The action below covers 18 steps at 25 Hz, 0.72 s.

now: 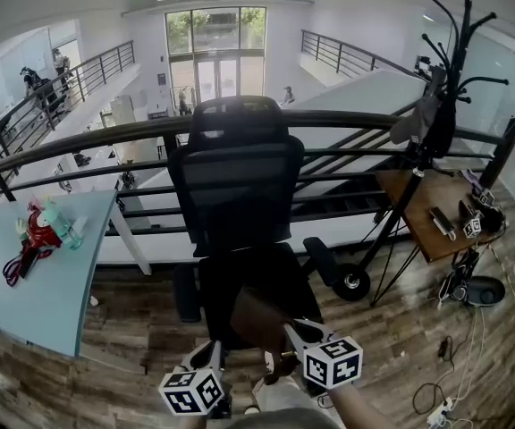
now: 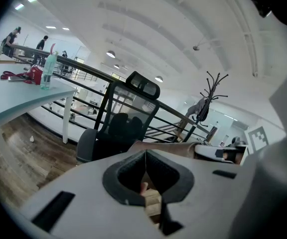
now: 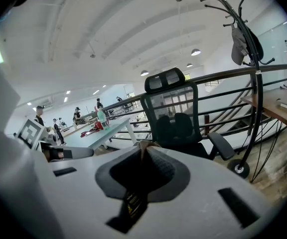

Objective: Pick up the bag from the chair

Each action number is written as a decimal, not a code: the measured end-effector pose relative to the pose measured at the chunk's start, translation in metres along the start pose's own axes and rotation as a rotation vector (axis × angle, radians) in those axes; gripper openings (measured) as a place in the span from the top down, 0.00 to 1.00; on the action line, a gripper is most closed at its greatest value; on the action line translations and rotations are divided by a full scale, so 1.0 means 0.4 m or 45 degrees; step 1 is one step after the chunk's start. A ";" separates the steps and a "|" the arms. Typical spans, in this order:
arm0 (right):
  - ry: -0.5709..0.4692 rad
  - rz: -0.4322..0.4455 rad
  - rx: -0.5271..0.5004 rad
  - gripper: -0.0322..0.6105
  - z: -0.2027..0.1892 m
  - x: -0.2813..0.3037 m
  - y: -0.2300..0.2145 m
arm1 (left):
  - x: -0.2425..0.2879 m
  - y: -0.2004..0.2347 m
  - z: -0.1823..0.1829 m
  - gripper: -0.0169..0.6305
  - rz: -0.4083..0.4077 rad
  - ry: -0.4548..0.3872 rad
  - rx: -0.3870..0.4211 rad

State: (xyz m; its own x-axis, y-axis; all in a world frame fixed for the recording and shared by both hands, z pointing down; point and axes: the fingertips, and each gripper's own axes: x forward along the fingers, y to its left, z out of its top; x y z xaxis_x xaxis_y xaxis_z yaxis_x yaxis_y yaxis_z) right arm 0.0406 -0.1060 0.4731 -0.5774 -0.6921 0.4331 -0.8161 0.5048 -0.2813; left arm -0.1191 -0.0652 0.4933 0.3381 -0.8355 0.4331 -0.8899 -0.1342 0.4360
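Near centre, before the black office chair (image 1: 240,195) seat: brown bag (image 1: 253,315), held between both grippers. Right gripper (image 3: 142,148): jaws closed on the bag's upper edge. Left gripper (image 2: 145,153): jaws pressed together on that edge, left end. Pale table (image 1: 52,275) left; coat stand (image 1: 445,79) far right.

Black mesh chair (image 1: 235,195); brown bag (image 1: 257,316); pale blue table (image 1: 47,284) bearing a red item (image 1: 38,235); brown wood-grain floor (image 1: 132,356); black railing (image 1: 88,140); black coat stand (image 1: 454,70); black-and-white square markers on the left gripper (image 1: 208,354) and right gripper (image 1: 295,329).
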 end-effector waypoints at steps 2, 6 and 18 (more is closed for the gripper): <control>-0.005 -0.008 0.003 0.91 0.002 -0.003 -0.005 | 0.003 -0.004 -0.001 0.97 -0.003 0.002 0.002; -0.015 -0.019 0.006 0.91 0.008 -0.009 -0.009 | 0.006 -0.009 -0.001 0.97 -0.009 0.007 0.005; -0.035 -0.023 -0.004 0.91 0.018 -0.022 -0.001 | 0.012 -0.004 -0.007 0.97 -0.017 0.015 0.002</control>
State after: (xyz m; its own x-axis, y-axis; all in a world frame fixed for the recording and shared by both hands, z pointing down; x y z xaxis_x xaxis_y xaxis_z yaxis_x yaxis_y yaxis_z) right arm 0.0460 -0.1040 0.4632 -0.5632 -0.7150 0.4141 -0.8262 0.4938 -0.2712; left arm -0.1150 -0.0675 0.4968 0.3536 -0.8274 0.4363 -0.8856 -0.1460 0.4409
